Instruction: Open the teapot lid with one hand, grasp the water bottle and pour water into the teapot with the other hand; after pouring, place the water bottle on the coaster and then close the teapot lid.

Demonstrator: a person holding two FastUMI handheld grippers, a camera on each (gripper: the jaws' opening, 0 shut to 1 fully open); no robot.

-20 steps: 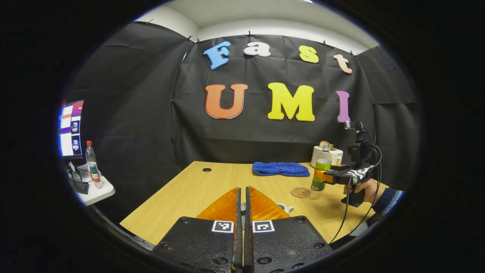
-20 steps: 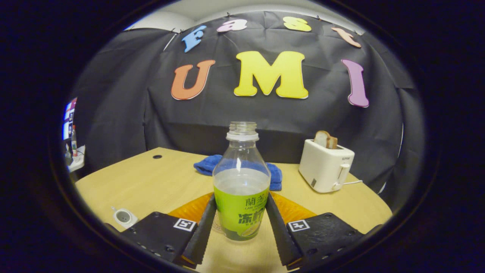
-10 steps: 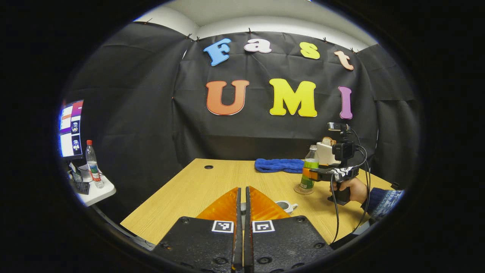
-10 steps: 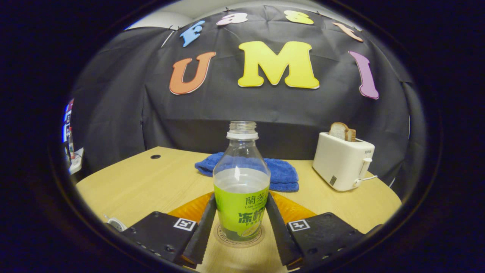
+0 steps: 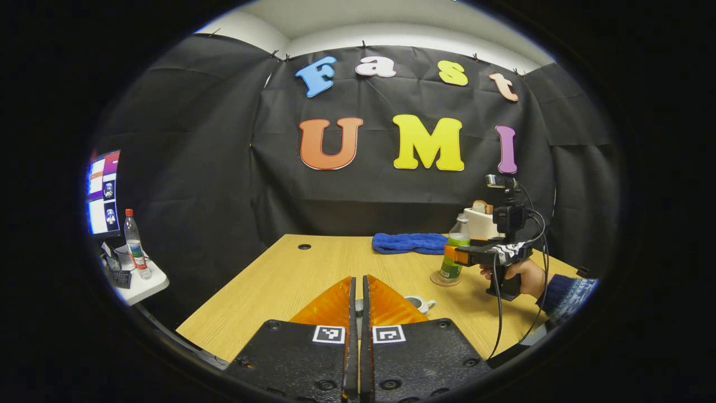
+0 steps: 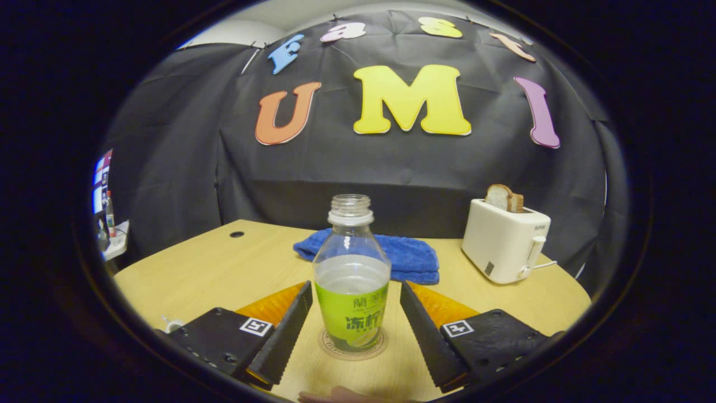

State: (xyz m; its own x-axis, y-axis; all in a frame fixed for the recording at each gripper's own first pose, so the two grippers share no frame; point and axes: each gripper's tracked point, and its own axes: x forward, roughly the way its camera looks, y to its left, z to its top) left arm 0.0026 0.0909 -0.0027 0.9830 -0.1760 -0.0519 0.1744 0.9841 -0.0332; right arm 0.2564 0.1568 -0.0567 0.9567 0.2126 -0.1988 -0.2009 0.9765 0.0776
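The water bottle (image 6: 351, 274) stands upright on the coaster (image 6: 351, 348) on the tabletop (image 6: 224, 274), so only closing the teapot (image 5: 418, 304) seems left, as the right claw (image 6: 351, 330) spreads clear of the bottle and the left claw (image 5: 360, 313) is pressed together (what it pinches, if anything, is hidden).

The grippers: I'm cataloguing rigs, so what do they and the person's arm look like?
Each gripper has black bolted finger mounts bearing square black-and-white markers, as on the left gripper and the right gripper. The right one carries a camera on top and trailing black cables. The sleeve is dark blue, patterned knit.
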